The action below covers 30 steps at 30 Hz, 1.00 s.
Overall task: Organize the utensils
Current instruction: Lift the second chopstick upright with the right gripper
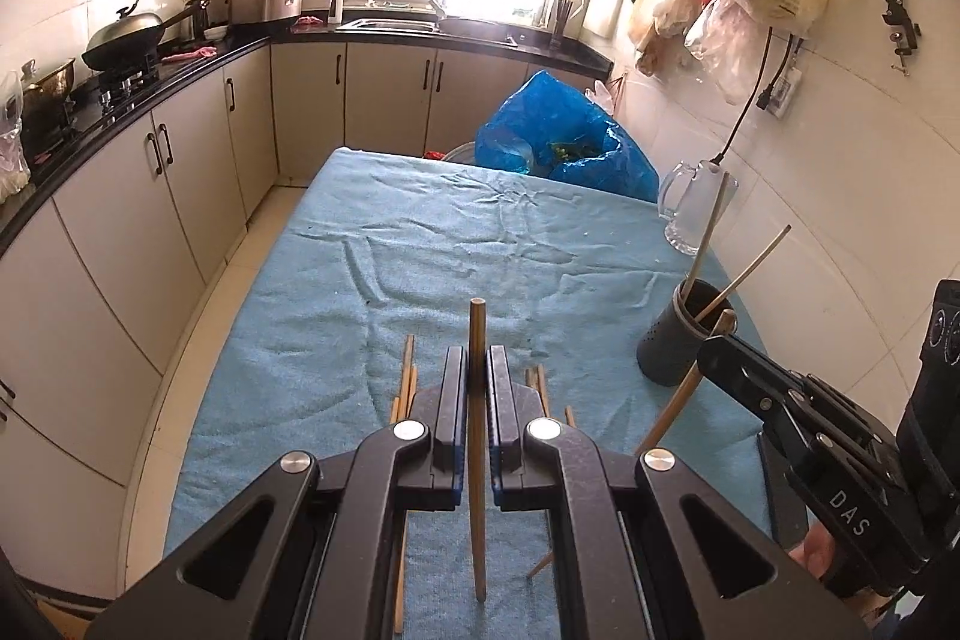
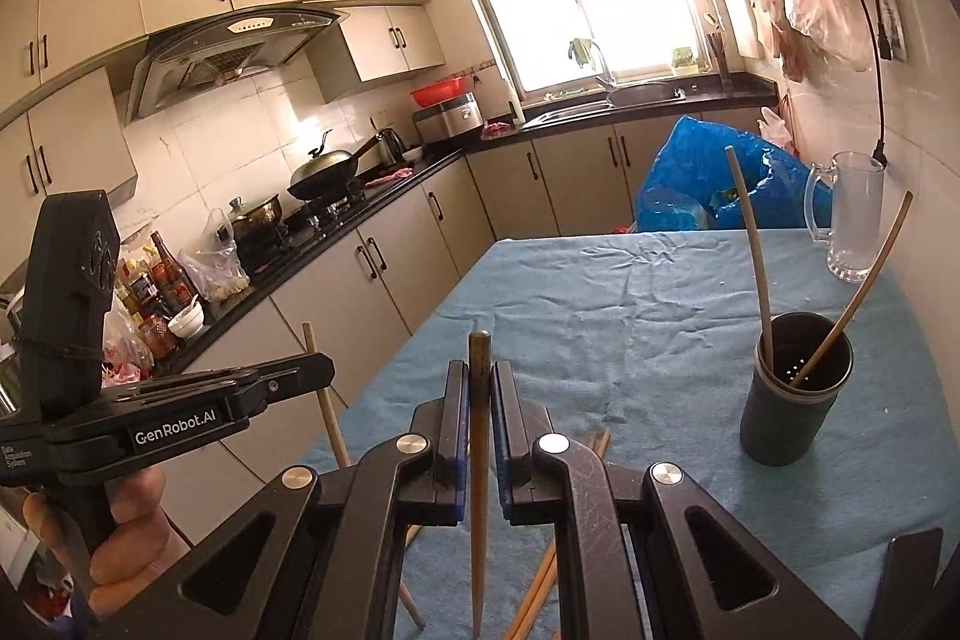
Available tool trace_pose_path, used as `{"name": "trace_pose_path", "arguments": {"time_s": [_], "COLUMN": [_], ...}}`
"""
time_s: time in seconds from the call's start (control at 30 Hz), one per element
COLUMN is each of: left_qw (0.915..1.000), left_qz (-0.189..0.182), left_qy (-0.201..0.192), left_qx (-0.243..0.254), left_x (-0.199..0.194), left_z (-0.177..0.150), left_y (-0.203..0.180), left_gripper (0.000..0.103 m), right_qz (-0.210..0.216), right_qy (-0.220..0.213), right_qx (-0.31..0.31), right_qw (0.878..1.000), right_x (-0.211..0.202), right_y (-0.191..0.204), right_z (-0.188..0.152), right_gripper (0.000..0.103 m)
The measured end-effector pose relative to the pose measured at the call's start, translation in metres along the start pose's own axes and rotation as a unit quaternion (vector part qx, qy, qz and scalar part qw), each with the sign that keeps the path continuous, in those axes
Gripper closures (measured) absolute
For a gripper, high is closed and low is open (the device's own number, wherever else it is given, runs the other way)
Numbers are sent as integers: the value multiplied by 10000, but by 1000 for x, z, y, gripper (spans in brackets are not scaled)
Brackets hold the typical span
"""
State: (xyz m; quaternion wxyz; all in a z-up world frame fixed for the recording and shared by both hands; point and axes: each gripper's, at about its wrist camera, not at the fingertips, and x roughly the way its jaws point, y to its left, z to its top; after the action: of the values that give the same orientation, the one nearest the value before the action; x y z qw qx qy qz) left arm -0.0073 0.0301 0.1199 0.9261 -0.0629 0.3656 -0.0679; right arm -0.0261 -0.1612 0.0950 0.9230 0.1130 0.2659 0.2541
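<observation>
Left gripper [image 1: 477, 370]: fingers clamped on one chopstick [image 1: 477, 436], held upright, likely ready to drop in.
Right gripper [image 2: 480, 388]: fingers clamped on another chopstick [image 2: 479, 490], also upright.
Dark holder cup [image 2: 792, 400] near counter's right edge, two sticks already inside.
More loose chopsticks [image 1: 408, 376] lie at counter's near edge, under grippers.
Blue cloth [image 1: 420, 250] covers counter. Glass mug [image 2: 852, 220] at far right corner. Kitchen cabinets, stove, window around.

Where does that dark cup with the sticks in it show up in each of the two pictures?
Left wrist view: the dark holder stands at the right, on the blue cloth.
Right wrist view: the dark holder is at the right, nearer the middle.
Shared landmark: the glass mug stands behind it in both.
</observation>
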Motion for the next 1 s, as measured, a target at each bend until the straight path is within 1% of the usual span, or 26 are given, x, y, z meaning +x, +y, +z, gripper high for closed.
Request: {"name": "trace_pose_path", "arguments": {"time_s": [0.37, 1.0], "left_qw": [9999, 9998], "left_qz": [-39, -22], "left_qy": [-99, -108], "left_qx": [98, 134], "left_x": [-9, -9], "left_z": [1, 3], "left_y": [-8, -16], "left_gripper": [98, 98], "right_qz": [-19, -52], "right_qy": [-118, -306], "right_qx": [-14, 209], "right_qw": [9999, 9993], "right_x": [-8, -25], "right_y": [4, -15], "right_z": [3, 7], "right_gripper": [95, 95]}}
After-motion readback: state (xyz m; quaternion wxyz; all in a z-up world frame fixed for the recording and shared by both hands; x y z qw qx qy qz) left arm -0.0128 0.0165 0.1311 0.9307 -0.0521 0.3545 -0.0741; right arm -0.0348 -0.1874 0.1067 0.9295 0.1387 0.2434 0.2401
